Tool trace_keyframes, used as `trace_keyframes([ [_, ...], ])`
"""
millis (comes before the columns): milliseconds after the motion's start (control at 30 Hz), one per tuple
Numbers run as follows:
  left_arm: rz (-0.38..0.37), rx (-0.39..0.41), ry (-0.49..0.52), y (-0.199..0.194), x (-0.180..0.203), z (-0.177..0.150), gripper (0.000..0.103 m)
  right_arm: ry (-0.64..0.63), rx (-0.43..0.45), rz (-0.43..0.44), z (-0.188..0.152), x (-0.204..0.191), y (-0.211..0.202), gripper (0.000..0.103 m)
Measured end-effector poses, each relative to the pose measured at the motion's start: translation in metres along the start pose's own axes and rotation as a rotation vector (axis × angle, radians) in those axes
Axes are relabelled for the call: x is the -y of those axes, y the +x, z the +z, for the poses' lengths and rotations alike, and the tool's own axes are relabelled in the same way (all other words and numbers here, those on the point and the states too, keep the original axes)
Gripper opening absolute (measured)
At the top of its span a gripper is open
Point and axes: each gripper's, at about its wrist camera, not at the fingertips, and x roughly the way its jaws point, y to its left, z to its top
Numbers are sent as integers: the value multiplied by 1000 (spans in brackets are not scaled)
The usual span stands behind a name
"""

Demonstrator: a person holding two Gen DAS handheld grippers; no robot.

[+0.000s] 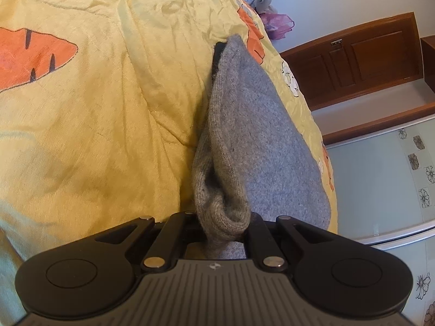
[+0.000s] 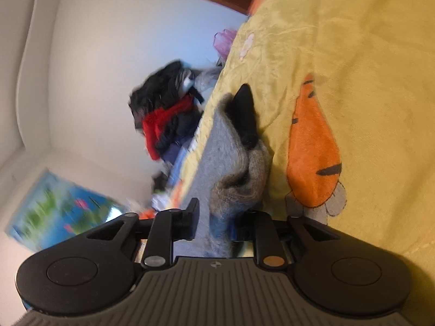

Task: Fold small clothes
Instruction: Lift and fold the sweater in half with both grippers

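Observation:
A grey knitted sock (image 1: 244,141) with a black end (image 1: 218,51) lies stretched along the edge of a yellow quilt (image 1: 108,108) printed with orange carrots. My left gripper (image 1: 221,222) is shut on the bunched near end of the sock. In the right wrist view the same sock (image 2: 233,163) runs away from me, its black end (image 2: 246,114) farthest off. My right gripper (image 2: 220,217) stands open around the sock's near end. One of its fingers (image 2: 191,217) is clear of the fabric, and the other is hidden behind the sock.
The quilt's edge drops off beside the sock. Beyond it stand a brown wooden door (image 1: 367,54) and a pale wall with flower tiles (image 1: 418,163). A pink plastic bag (image 1: 277,23) and a dark and red clothes pile (image 2: 165,114) lie at the bed's end.

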Motion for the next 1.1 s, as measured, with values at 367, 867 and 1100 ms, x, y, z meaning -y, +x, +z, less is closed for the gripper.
trace_keyframes([
  [367, 20, -14, 19, 2, 7, 3, 6, -361, -124, -197, 4, -58, 28, 83],
  [867, 24, 31, 109, -11, 20, -3, 4, -387, -63, -241, -2, -70, 7, 13],
  [1100, -8, 47, 122, -35, 32, -6, 4, -462, -71, -210, -4, -105, -1, 13],
])
